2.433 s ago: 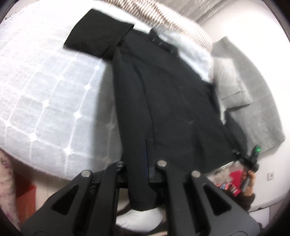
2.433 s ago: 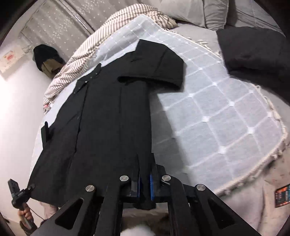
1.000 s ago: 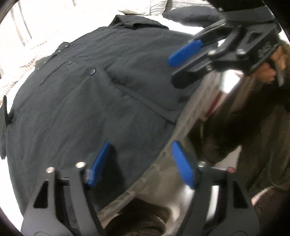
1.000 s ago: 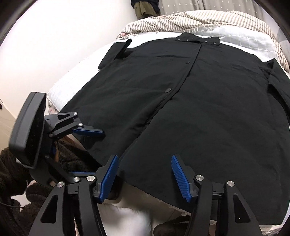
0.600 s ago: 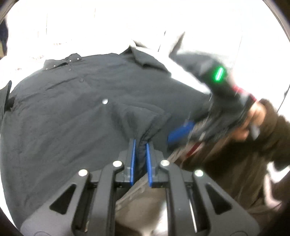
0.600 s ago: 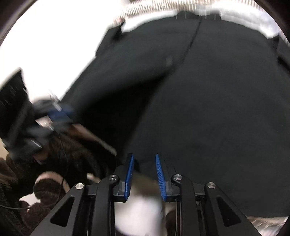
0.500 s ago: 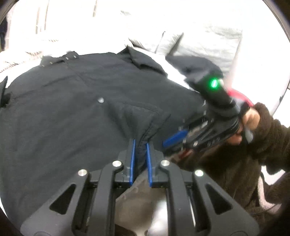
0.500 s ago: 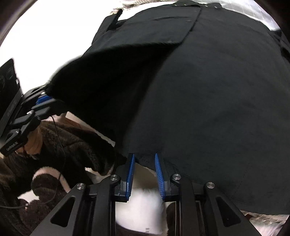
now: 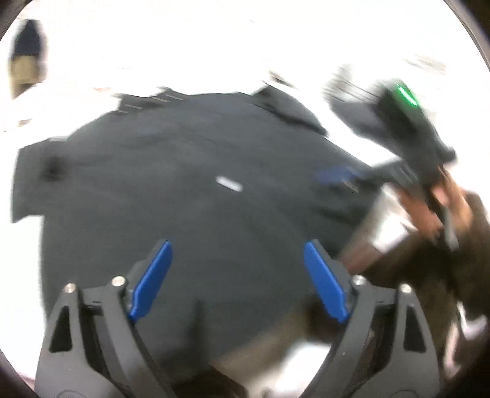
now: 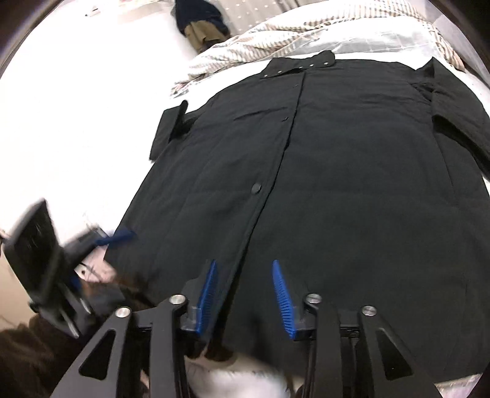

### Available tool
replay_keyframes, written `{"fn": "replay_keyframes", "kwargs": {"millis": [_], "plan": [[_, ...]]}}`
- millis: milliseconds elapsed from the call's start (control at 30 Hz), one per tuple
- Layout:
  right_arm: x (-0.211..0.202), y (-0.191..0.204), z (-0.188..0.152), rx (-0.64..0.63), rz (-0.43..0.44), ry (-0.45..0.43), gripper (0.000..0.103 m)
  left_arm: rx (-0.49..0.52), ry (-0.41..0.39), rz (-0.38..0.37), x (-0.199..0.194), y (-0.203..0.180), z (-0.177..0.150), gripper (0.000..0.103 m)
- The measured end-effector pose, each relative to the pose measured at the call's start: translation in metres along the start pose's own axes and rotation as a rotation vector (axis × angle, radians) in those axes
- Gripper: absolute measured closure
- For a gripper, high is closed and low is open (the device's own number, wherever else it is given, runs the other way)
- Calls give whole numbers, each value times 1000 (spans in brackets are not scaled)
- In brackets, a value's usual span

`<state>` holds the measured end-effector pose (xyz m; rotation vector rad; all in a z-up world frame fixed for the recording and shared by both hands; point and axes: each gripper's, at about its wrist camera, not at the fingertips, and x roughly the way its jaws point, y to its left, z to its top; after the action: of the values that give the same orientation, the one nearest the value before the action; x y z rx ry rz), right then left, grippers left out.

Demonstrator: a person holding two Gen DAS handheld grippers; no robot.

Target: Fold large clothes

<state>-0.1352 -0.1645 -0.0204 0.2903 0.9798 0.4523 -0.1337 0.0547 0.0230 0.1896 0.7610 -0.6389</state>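
A large black coat (image 10: 337, 183) lies spread flat on the bed, front up, with its buttoned placket (image 10: 255, 188) running down the middle and its collar (image 10: 300, 65) at the far end. My right gripper (image 10: 243, 264) hovers over the near hem beside the placket. Its jaws are opening and no cloth is pinched between them. My left gripper (image 9: 237, 245) stands wide over the hem of the coat (image 9: 183, 183), jaws opening, nothing gripped. The left gripper (image 10: 119, 237) also shows blurred at the coat's left corner in the right wrist view.
A striped blanket (image 10: 306, 27) is bunched behind the collar. A white quilted bed cover (image 10: 92, 153) lies under the coat. Dark clothes (image 10: 199, 18) hang on the far wall. A person's brown fleecy sleeve (image 9: 444, 260) and hand (image 9: 428, 202) are at the bed's near edge.
The left gripper has let go of the pinched fold of hem and stands wide open, higher up. The right gripper's jaws have spread apart. The coat has settled flat.
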Motion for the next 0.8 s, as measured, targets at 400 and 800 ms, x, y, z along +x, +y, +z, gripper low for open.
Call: {"fn": "replay_keyframes", "kwargs": {"millis": [400, 800], "plan": [[44, -6, 55, 89, -91, -110, 33, -333, 120, 438, 49, 179, 64, 11], [72, -28, 86, 178, -102, -109, 27, -478, 217, 571, 136, 270, 84, 22]]}}
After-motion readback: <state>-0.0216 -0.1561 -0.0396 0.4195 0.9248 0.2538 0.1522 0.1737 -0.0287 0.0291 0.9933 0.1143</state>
